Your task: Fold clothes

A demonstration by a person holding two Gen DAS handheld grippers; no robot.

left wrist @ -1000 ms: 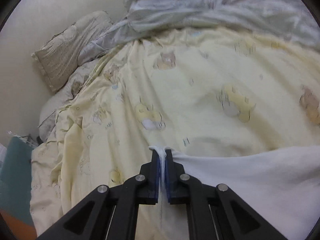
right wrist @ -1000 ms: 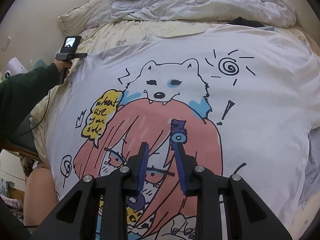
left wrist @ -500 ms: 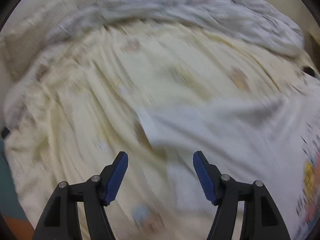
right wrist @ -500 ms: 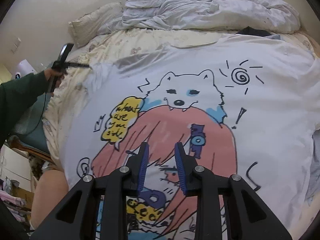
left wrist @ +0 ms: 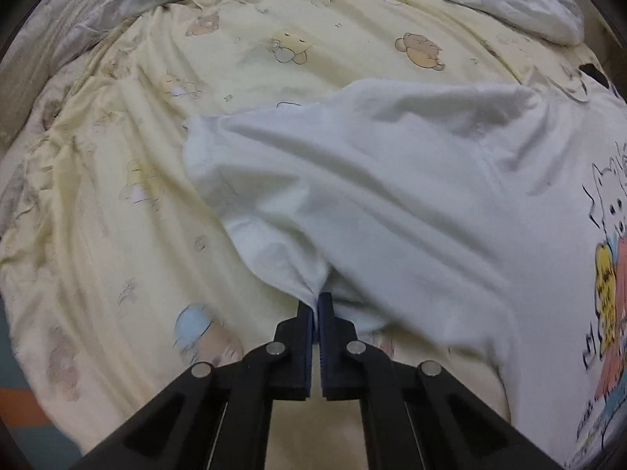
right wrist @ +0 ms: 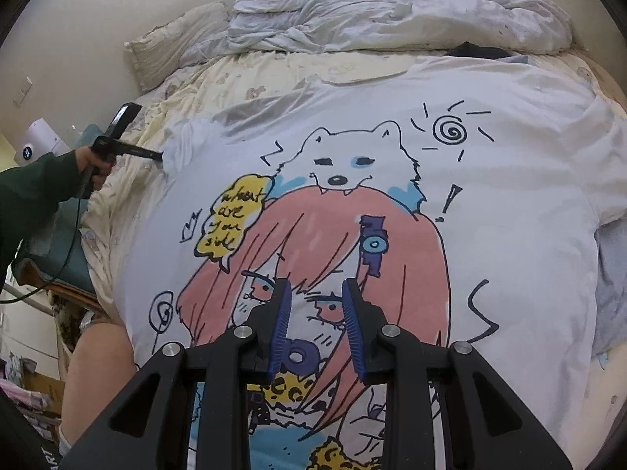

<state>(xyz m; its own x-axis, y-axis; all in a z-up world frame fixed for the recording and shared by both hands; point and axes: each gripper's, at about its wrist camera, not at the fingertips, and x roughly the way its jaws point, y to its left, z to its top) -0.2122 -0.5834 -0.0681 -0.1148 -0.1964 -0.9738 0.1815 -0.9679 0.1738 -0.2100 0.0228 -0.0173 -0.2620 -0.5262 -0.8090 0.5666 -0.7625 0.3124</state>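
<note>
— Where is the white cotton T-shirt with the cartoon print (right wrist: 392,180) seen?

— It is spread print-up across the pale yellow bedsheet patterned with small bears (left wrist: 117,180), filling the centre and right of the right wrist view. In the left wrist view its plain sleeve (left wrist: 352,180) is shown across the middle, with the print just visible at the right edge.

— How are the fingers of the left gripper (left wrist: 316,305) held?

— They are pressed together at the lower centre of the left wrist view, with a bunched edge of the sleeve pinched between them. In the right wrist view the same gripper (right wrist: 156,154) is seen at the left, held by a hand (right wrist: 92,164) in a dark green sleeve (right wrist: 31,192).

— And the right gripper (right wrist: 315,309)?

— Its blue-padded fingers (right wrist: 282,313) are parted at the lower centre of the frame, above the pink part of the print; nothing is gripped. Whether the cloth is touched cannot be told.

— What is seen beyond the shirt?

— A crumpled grey-white duvet (right wrist: 392,11) is piled along the top of the frame, with a beige pillow (right wrist: 176,43) at its left.
</note>
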